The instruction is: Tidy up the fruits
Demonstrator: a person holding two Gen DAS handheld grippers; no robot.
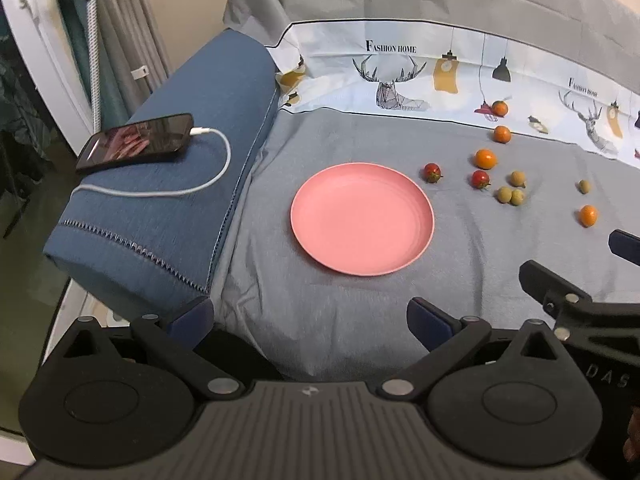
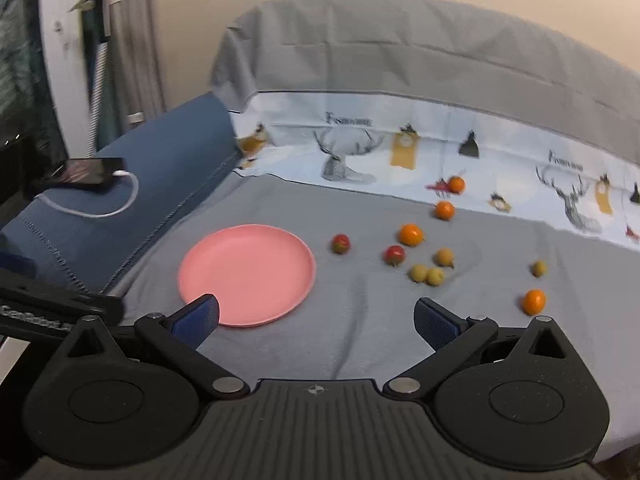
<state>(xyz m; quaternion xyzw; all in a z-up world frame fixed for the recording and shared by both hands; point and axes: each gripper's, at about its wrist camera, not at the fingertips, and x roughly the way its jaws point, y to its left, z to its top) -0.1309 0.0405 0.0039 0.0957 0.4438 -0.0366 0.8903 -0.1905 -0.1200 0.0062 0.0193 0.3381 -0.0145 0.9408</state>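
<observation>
A pink plate (image 1: 362, 220) (image 2: 247, 274) lies empty on the grey sheet. To its right lie scattered small fruits: two red tomatoes (image 1: 432, 172) (image 2: 340, 243), several orange citrus (image 1: 485, 159) (image 2: 411, 234) and several yellow-green fruits (image 1: 505, 194) (image 2: 419, 272). One orange fruit (image 1: 588, 215) (image 2: 534, 301) lies apart at the near right. My left gripper (image 1: 312, 316) is open and empty, just short of the plate. My right gripper (image 2: 316, 318) is open and empty, near the plate's right front edge; its body shows in the left wrist view (image 1: 576, 304).
A blue sofa arm (image 1: 168, 208) (image 2: 120, 208) stands left of the plate, with a phone (image 1: 136, 142) (image 2: 86, 172) and white charging cable (image 1: 216, 168) on it. A printed cloth (image 1: 420, 76) and grey-covered backrest (image 2: 400, 60) rise behind the fruits.
</observation>
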